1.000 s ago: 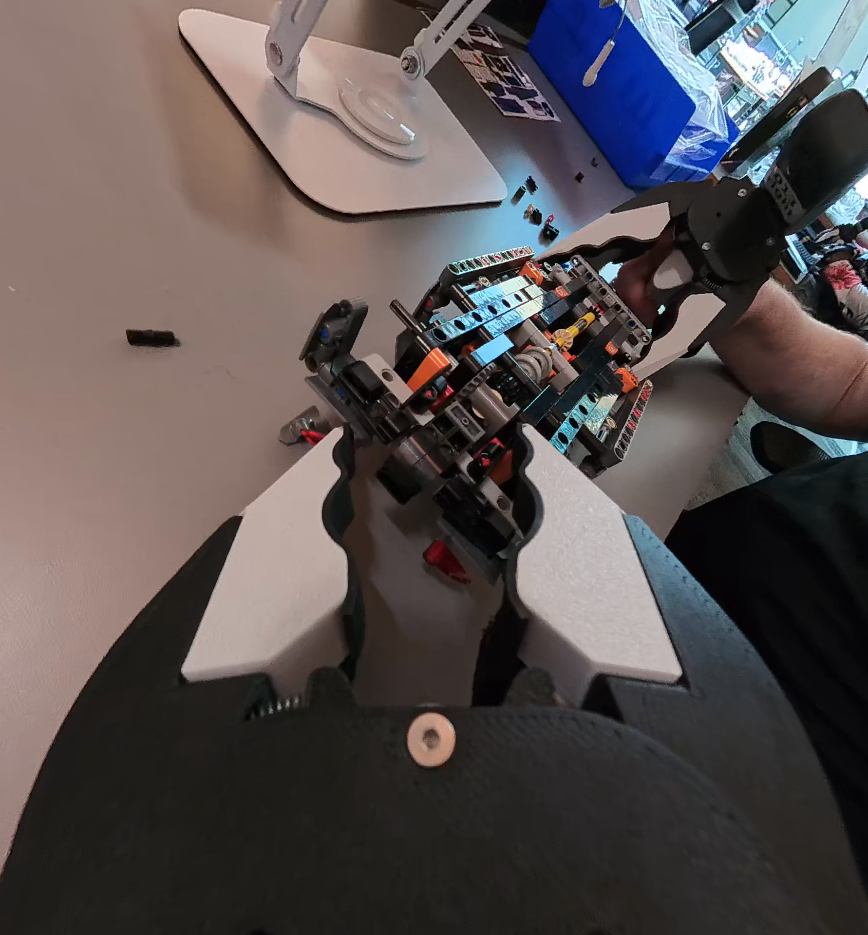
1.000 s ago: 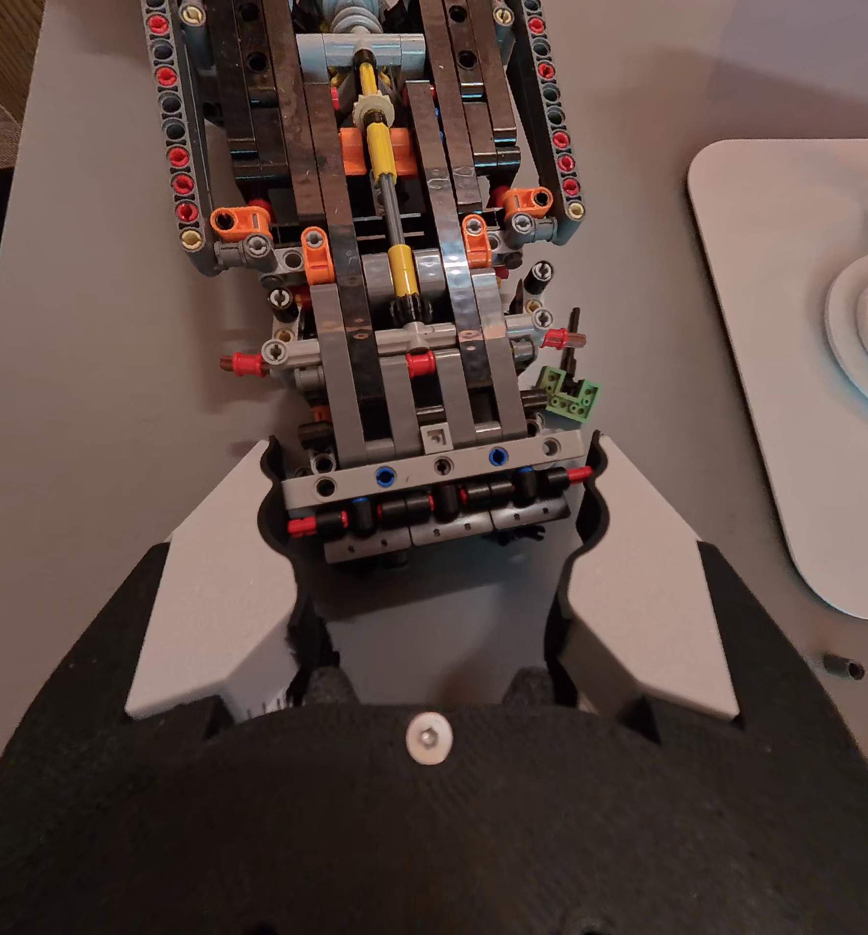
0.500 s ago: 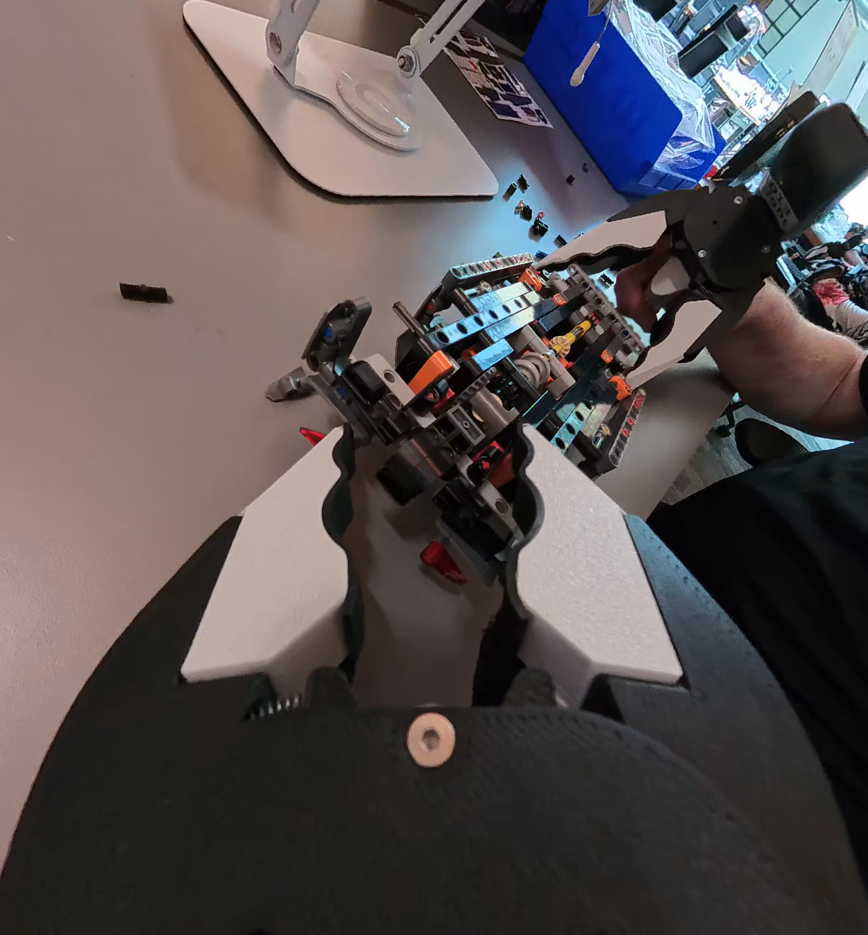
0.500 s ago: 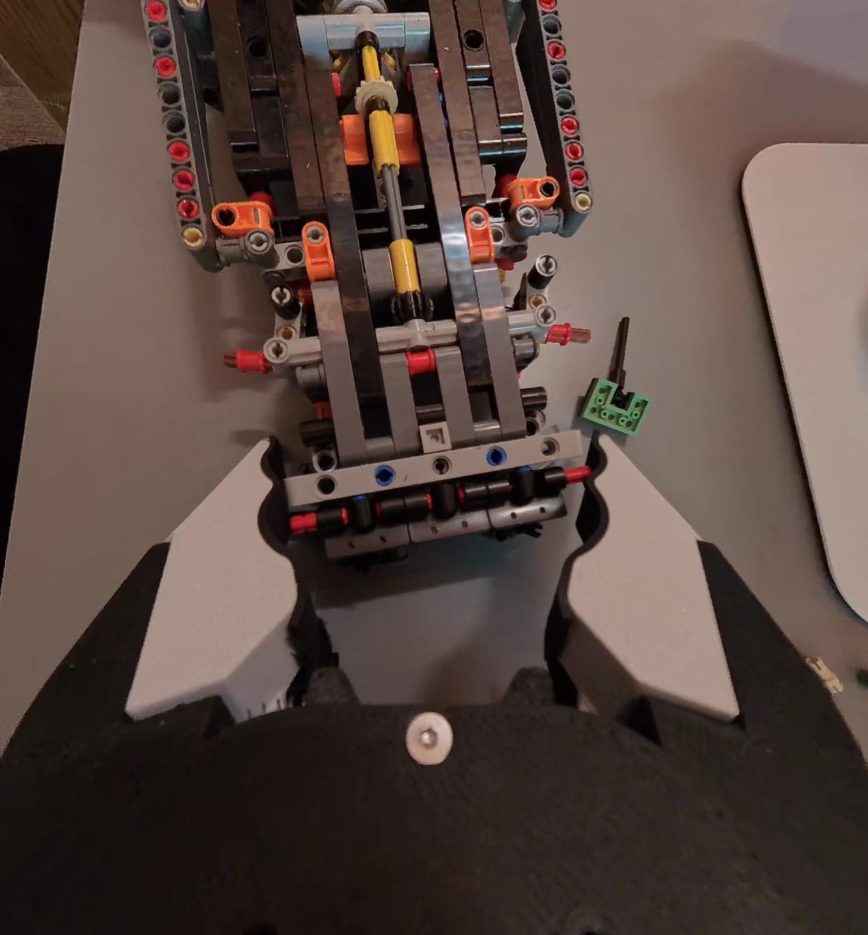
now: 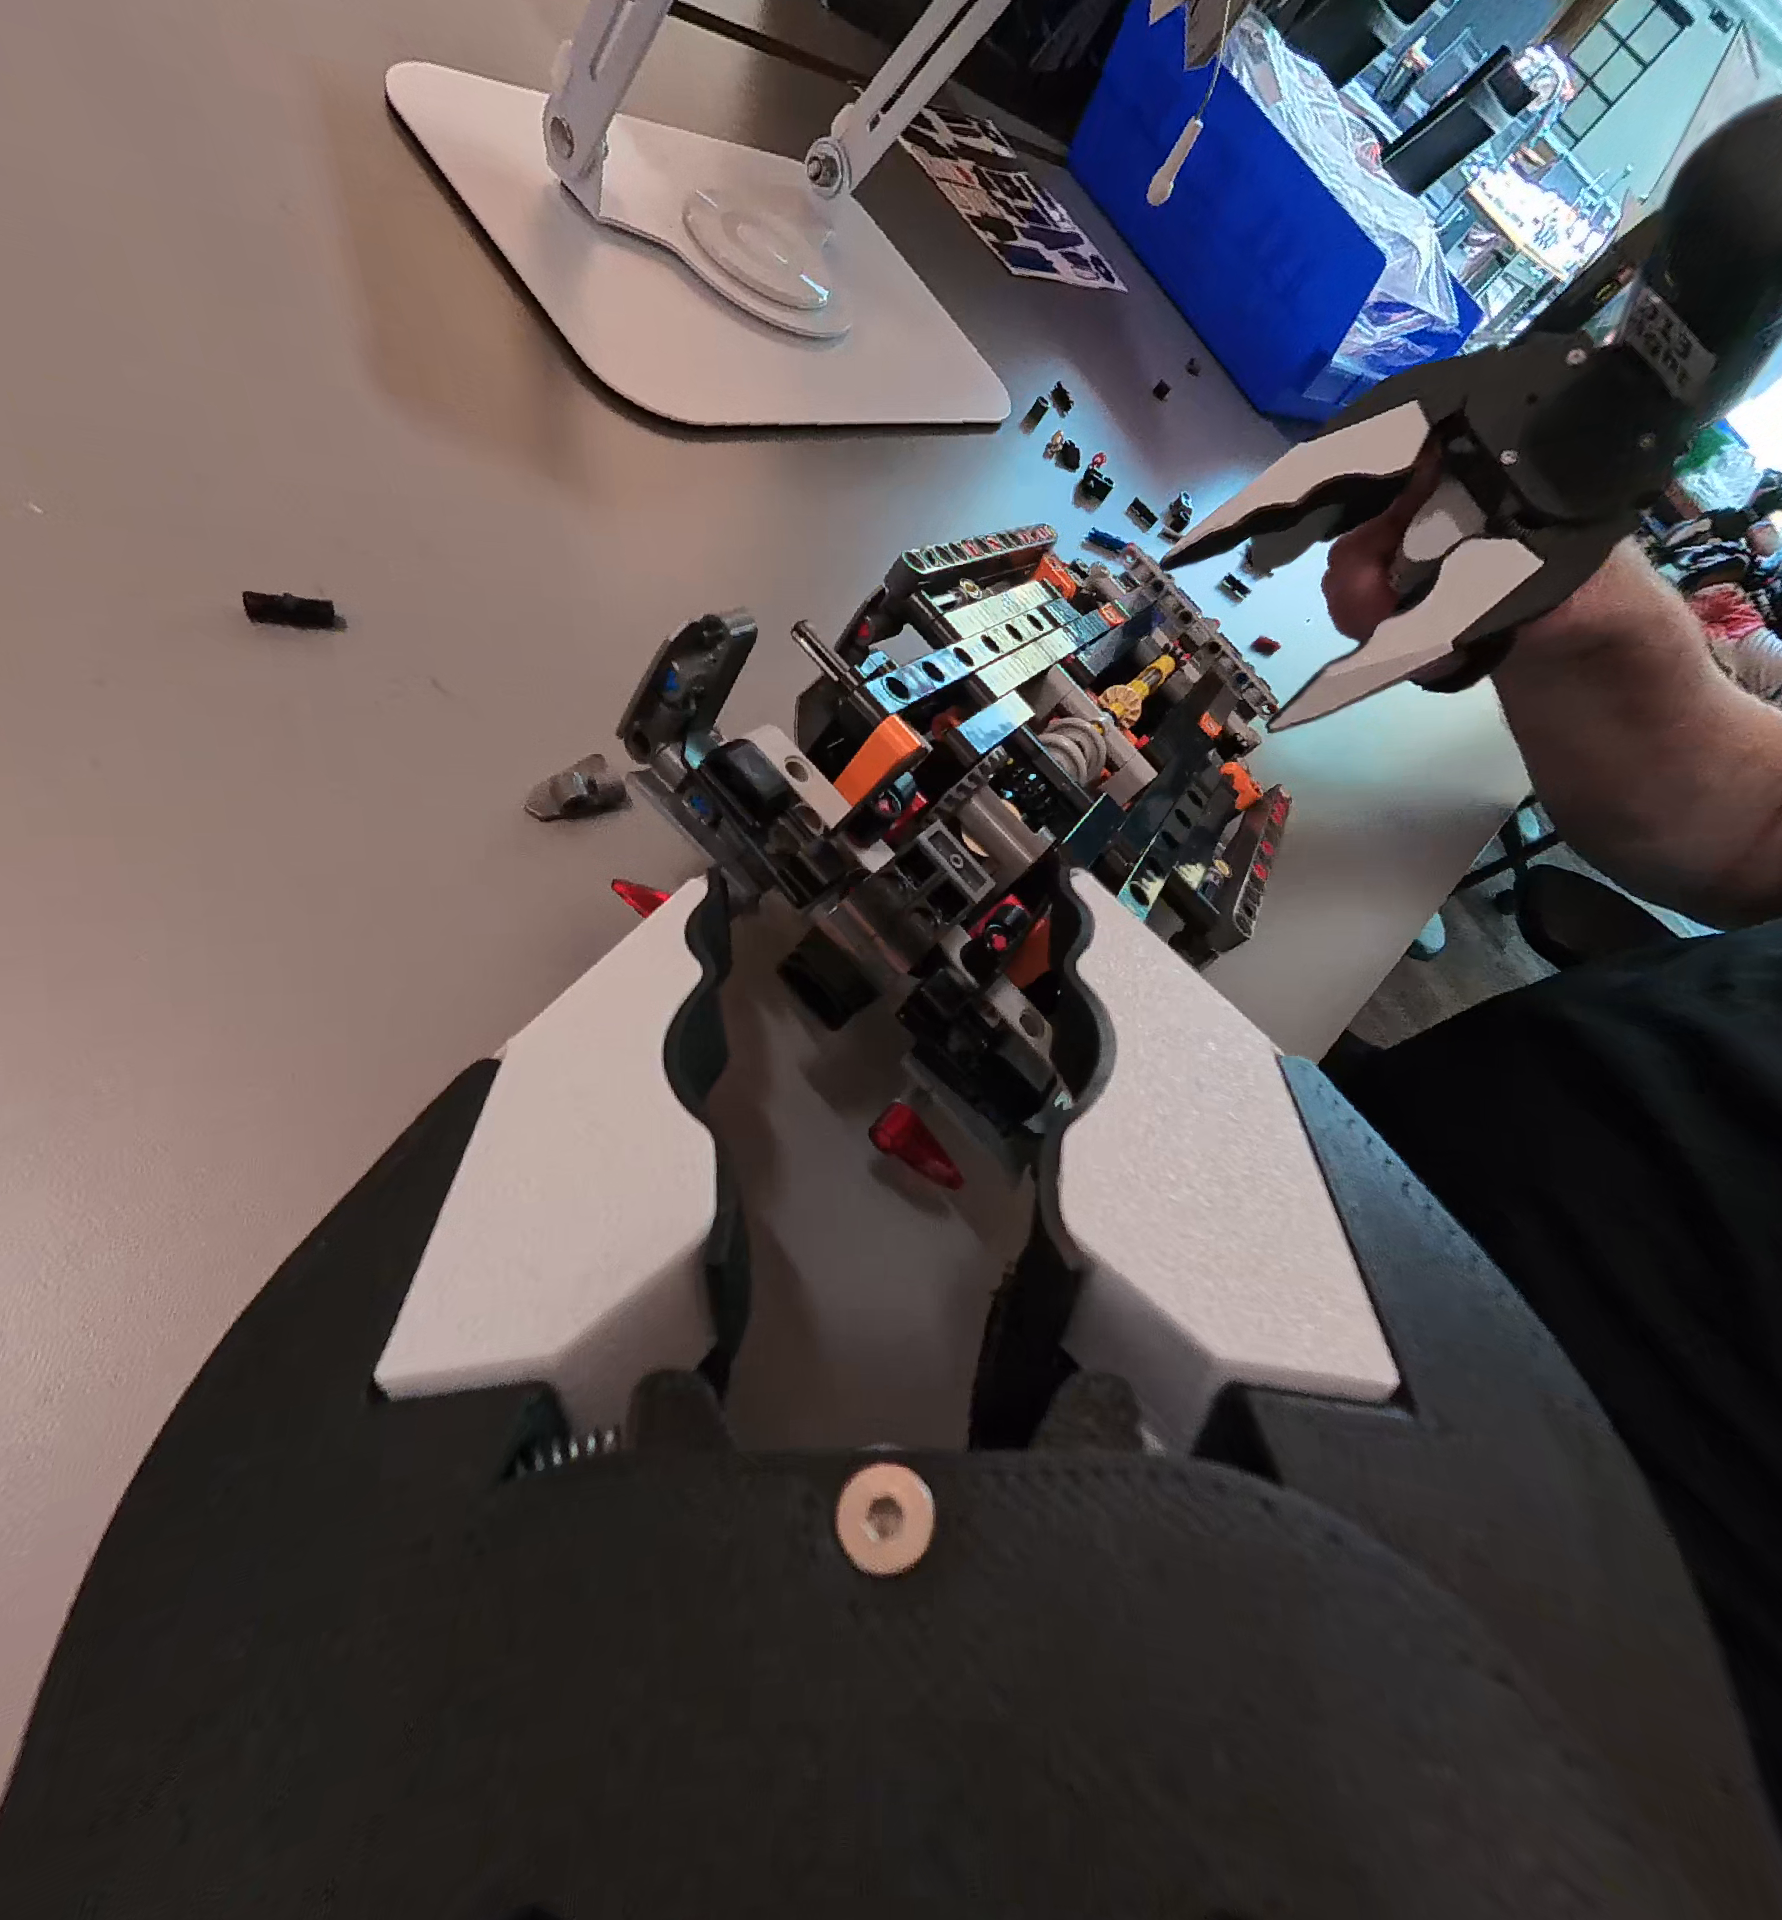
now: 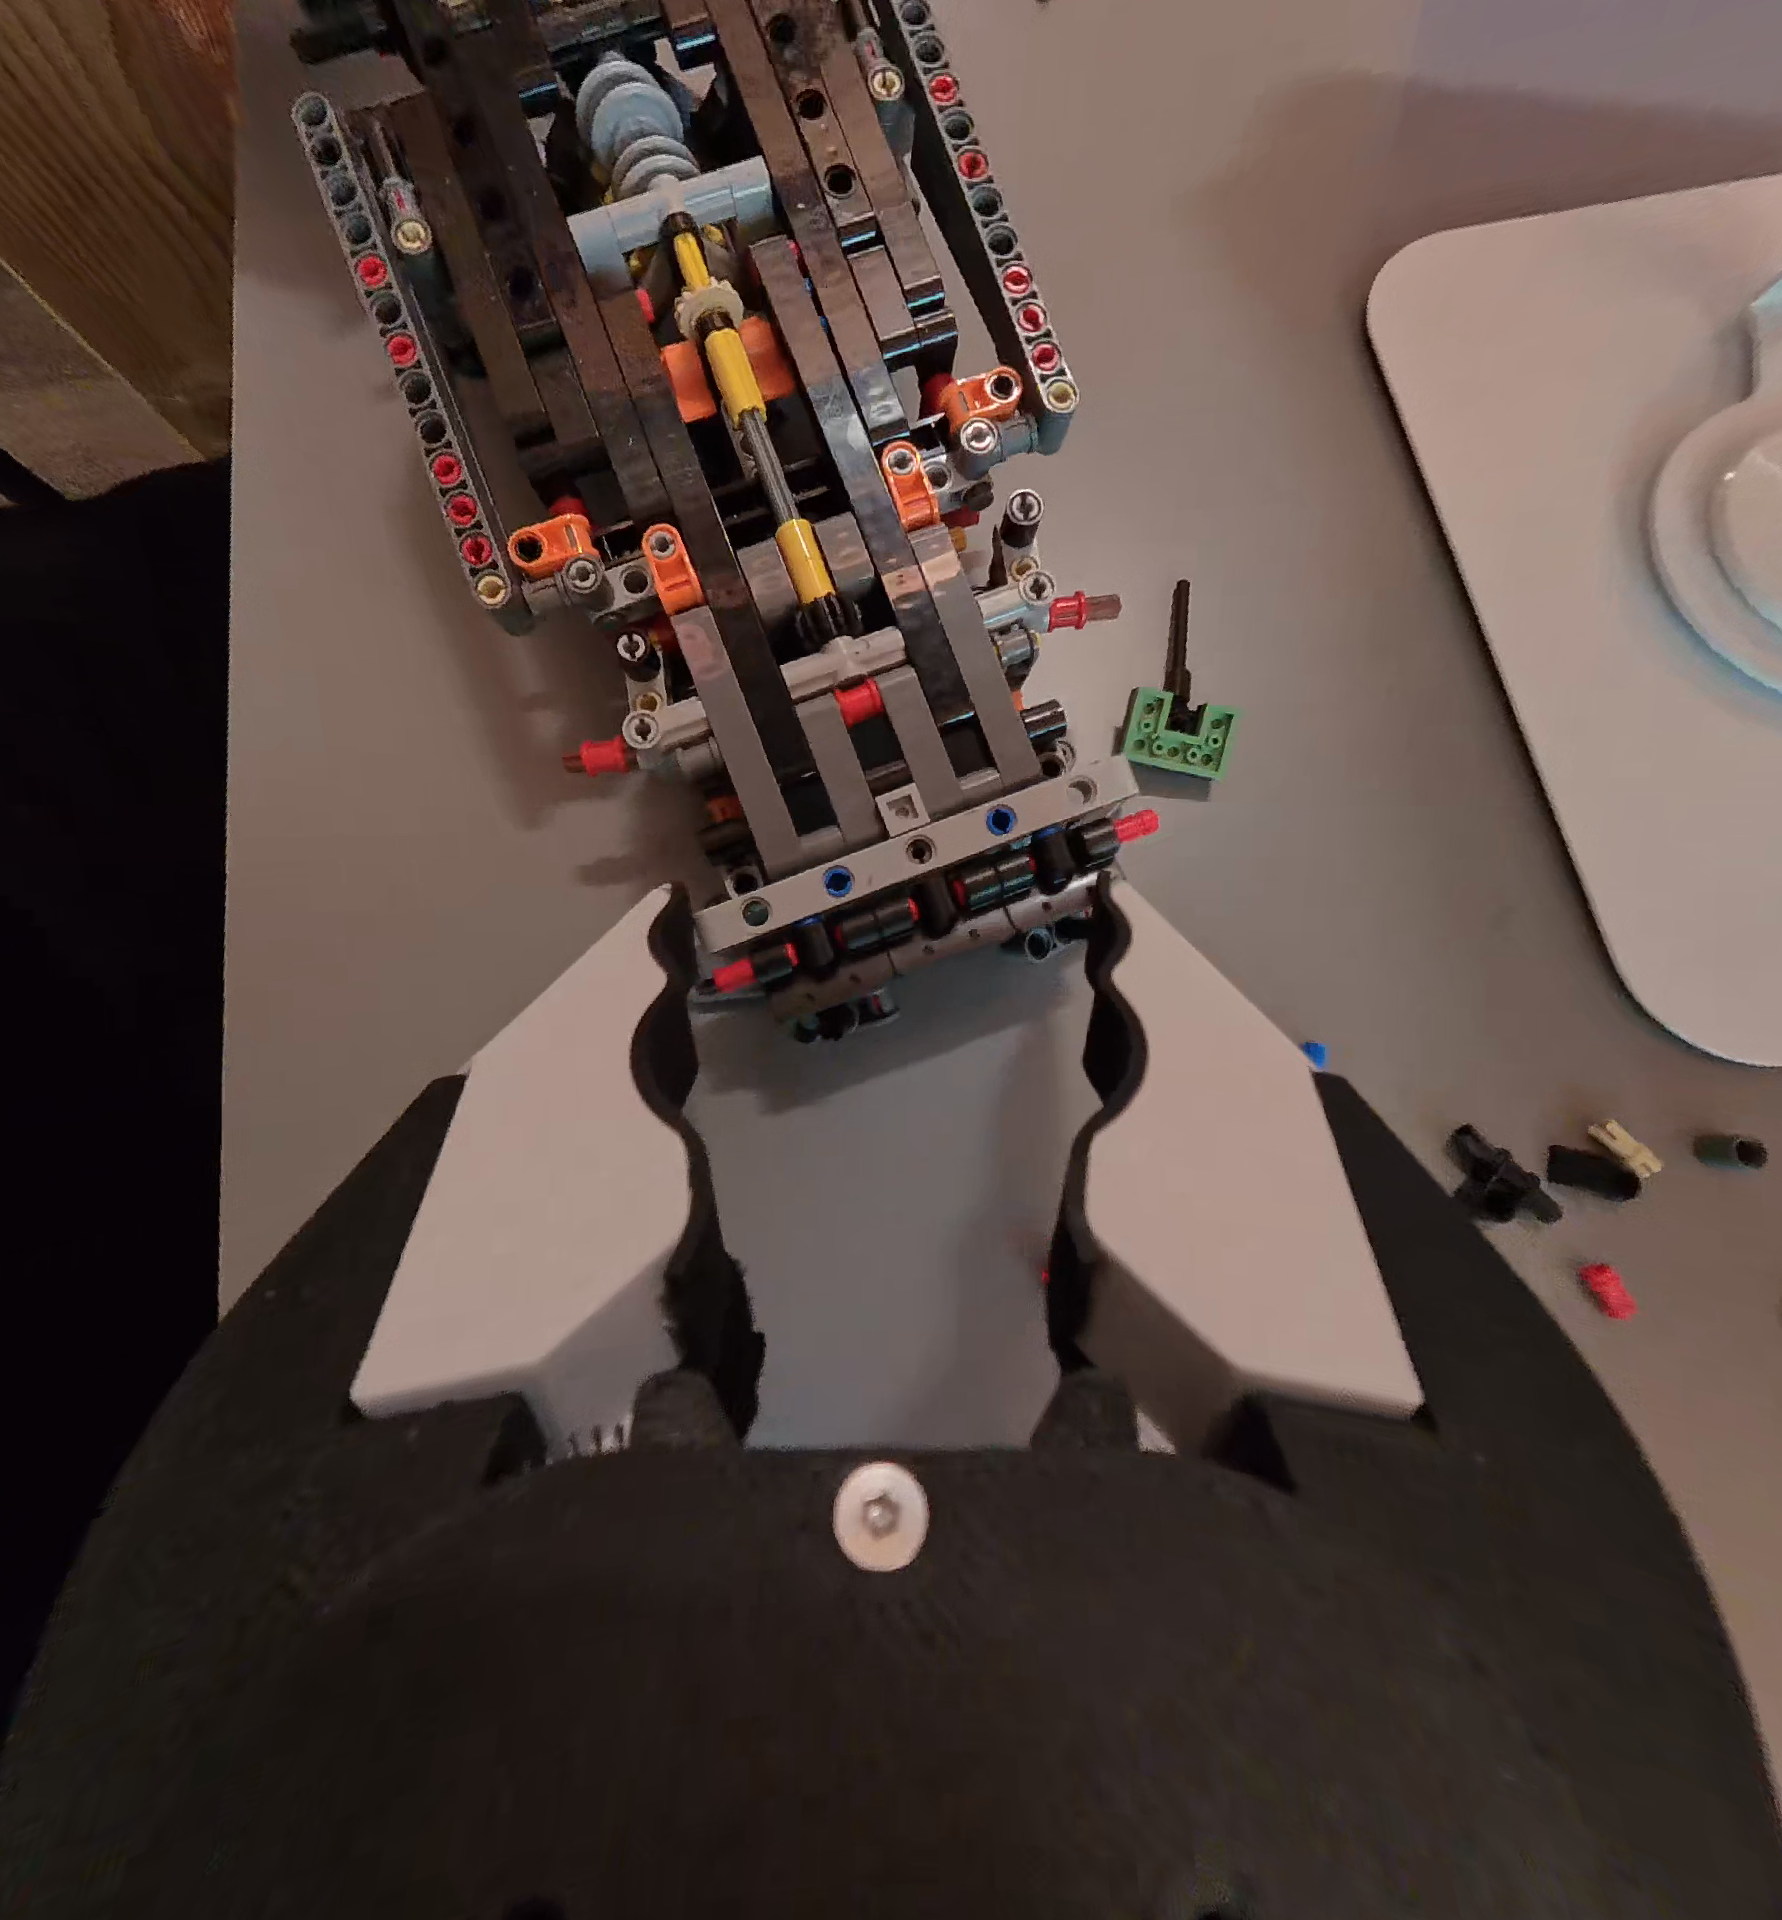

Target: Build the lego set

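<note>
The Lego model (image 5: pixel 980 748), a long chassis of black and grey beams with orange connectors and a yellow axle, lies on the grey table. My left gripper (image 5: pixel 887 899) is shut on its near end. In the right wrist view the model (image 6: pixel 762 499) runs away from the camera, skewed to the left. My right gripper (image 6: pixel 887 899) is open, its fingertips just at the model's grey end beam and not clamping it. The right gripper also shows in the left wrist view (image 5: pixel 1225 644), open and raised beside the model's far end.
A green piece with a black axle (image 6: pixel 1178 732) lies right of the model. Small loose pins (image 6: pixel 1593 1164) lie farther right. A white stand base (image 6: pixel 1593 623) is beside them. A black piece (image 5: pixel 289 610) and a grey piece (image 5: pixel 575 798) lie left. The table edge (image 6: pixel 232 727) is close. The tips of one gripper are about 25 cm away from the tips of the other.
My right gripper has let go of the model's end beam and drawn back and up. The model now lies skewed in its view. My left gripper keeps its hold.
</note>
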Demonstrator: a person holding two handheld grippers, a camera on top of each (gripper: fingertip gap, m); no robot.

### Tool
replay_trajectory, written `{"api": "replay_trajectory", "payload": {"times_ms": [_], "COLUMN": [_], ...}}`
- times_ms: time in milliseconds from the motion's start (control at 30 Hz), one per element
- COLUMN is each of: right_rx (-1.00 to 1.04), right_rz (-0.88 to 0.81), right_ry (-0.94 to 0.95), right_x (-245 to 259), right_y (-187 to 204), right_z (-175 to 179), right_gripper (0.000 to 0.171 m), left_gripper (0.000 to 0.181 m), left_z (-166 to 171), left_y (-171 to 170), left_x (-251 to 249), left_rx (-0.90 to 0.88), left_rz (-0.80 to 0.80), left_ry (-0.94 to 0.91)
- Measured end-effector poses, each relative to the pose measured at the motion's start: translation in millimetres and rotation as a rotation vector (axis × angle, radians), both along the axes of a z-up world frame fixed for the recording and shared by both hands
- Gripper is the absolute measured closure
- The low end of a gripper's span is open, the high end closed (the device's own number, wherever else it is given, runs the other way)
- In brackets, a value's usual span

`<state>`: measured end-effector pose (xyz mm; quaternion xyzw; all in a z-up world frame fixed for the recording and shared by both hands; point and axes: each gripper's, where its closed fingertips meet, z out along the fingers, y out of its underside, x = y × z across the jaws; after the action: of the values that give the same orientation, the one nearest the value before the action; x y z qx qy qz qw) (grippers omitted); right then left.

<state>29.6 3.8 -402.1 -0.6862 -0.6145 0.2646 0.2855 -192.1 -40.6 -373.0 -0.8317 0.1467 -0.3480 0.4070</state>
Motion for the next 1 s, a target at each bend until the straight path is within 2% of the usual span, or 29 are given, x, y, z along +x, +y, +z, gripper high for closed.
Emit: {"api": "replay_trajectory", "payload": {"times_ms": [133,200,400,600,667,733,833,1000], "right_rx": [0.054,0.081,0.123,0.169,0.157,0.104,0.047,0.056], "right_rz": [0.018,0.049,0.194,0.338,0.353,0.374,0.387,0.396], "right_ry": [0.019,0.066,0.084,-0.002,-0.025,-0.020,0.003,-0.055], "right_x": [-3.4,-12.3,-63.4,-113.5,-116.9,-118.0,-117.9,-121.0], "right_y": [-3.7,-7.9,-11.5,-6.8,-3.7,-5.9,-4.5,1.5], "right_z": [6.6,18.9,38.1,27.0,28.0,29.9,37.1,26.1], "right_gripper": [0.103,0.113,0.133,0.131,0.128,0.136,0.139,0.134], "left_gripper": [0.122,0.123,0.124,0.124,0.124,0.124,0.125,0.125], "left_z": [-0.4,-0.4,-0.9,-1.4,-1.9,-1.8,-1.7,-2.1], "left_y": [-7.0,-11.3,-19.1,-18.8,-19.3,-20.6,-20.7,-20.1], "left_x": [0.9,2.2,4.4,4.1,1.7,2.1,2.0,2.1], "left_rx": [0.001,0.001,0.010,0.016,0.015,0.015,0.019,0.025], "left_rz": [0.004,-0.001,-0.007,-0.006,-0.008,-0.022,-0.032,-0.043], "left_ry": [0.000,0.000,0.015,0.012,0.015,0.004,0.005,-0.012]}}
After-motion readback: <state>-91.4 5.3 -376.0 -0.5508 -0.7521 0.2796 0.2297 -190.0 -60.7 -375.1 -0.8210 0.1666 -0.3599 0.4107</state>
